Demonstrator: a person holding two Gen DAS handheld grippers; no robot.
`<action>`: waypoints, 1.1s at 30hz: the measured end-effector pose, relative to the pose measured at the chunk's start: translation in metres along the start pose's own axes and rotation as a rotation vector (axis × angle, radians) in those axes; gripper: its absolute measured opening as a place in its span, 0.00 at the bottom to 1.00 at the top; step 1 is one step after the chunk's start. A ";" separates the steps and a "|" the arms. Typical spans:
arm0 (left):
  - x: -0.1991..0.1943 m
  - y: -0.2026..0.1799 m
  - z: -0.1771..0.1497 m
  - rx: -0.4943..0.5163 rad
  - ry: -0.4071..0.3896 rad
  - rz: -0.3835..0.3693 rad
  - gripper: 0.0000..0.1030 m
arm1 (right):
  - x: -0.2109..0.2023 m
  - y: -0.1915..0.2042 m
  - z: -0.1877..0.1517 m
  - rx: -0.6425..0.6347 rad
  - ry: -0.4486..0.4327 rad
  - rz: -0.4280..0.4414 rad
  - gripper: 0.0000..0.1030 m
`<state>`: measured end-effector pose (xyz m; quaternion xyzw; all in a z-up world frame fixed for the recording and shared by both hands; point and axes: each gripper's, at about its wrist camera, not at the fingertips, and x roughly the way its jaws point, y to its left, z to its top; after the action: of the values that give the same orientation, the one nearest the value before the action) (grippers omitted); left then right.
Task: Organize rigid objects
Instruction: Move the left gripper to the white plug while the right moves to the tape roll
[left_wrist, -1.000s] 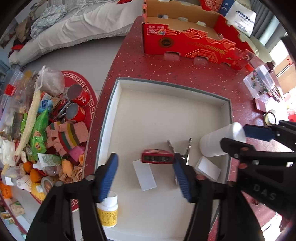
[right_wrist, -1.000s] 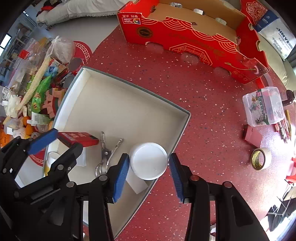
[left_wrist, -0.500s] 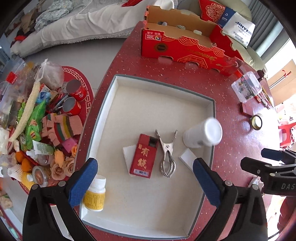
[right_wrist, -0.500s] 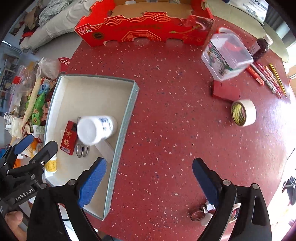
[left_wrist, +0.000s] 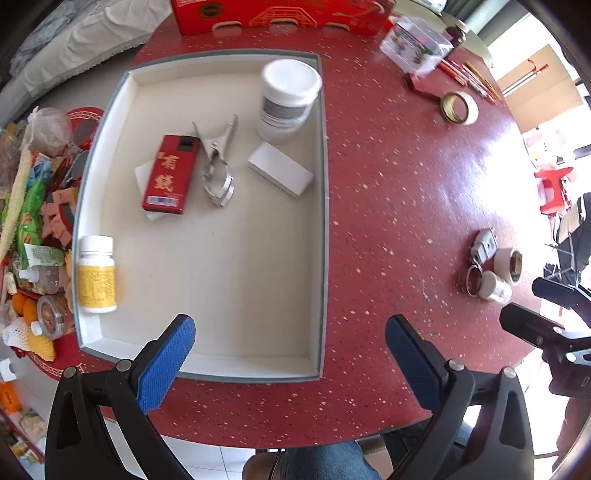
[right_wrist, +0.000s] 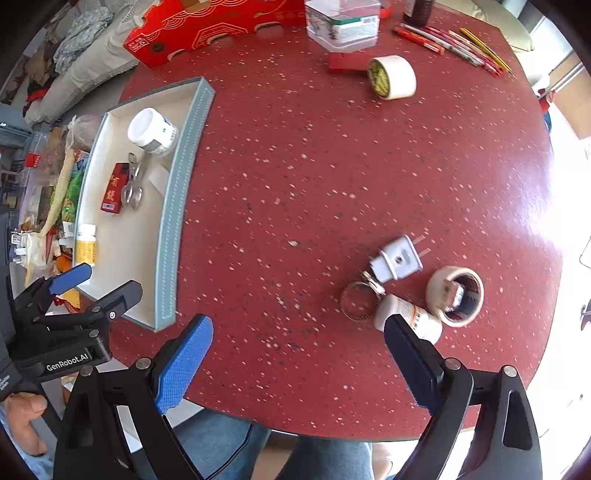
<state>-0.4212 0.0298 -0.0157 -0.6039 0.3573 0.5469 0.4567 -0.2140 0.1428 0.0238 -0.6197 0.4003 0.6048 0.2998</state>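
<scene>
A grey-rimmed white tray (left_wrist: 325, 221) holds a white jar (left_wrist: 290, 98), a red box (left_wrist: 170, 173), a metal clip (left_wrist: 218, 166), a white block (left_wrist: 280, 170) and a yellow-label bottle (left_wrist: 96, 275). My left gripper (left_wrist: 290, 332) hangs open and empty over the tray's near right corner. My right gripper (right_wrist: 299, 332) is open and empty above bare red tabletop. Just beyond its right finger lie a white plug (right_wrist: 397, 262), a metal ring clamp (right_wrist: 356, 304), a small white bottle (right_wrist: 410, 319) on its side and a tape roll (right_wrist: 456, 295).
At the table's back are a red carton (right_wrist: 207, 26), a clear plastic box (right_wrist: 343, 26), pens (right_wrist: 454, 40), a red block (right_wrist: 345, 62) and a second tape roll (right_wrist: 393, 77). Packets and cans crowd the floor (left_wrist: 33, 206) to the left. A person's jeans (right_wrist: 332, 458) show below the near edge.
The left gripper let go of the red box and the right let go of the white jar, both left in the tray. Both jaws opened wide and swung right, the right one over the table.
</scene>
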 end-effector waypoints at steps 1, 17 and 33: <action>0.002 -0.008 -0.001 0.019 0.015 -0.011 1.00 | 0.000 -0.008 -0.007 0.019 0.001 -0.006 0.92; 0.047 -0.168 0.048 0.380 0.070 0.035 1.00 | 0.002 -0.125 -0.080 0.375 0.027 0.026 0.92; 0.097 -0.242 0.085 0.607 0.074 0.130 1.00 | 0.016 -0.168 -0.111 0.452 0.057 0.048 0.92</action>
<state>-0.2100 0.1954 -0.0716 -0.4354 0.5585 0.4210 0.5669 -0.0139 0.1299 -0.0008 -0.5439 0.5486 0.4889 0.4052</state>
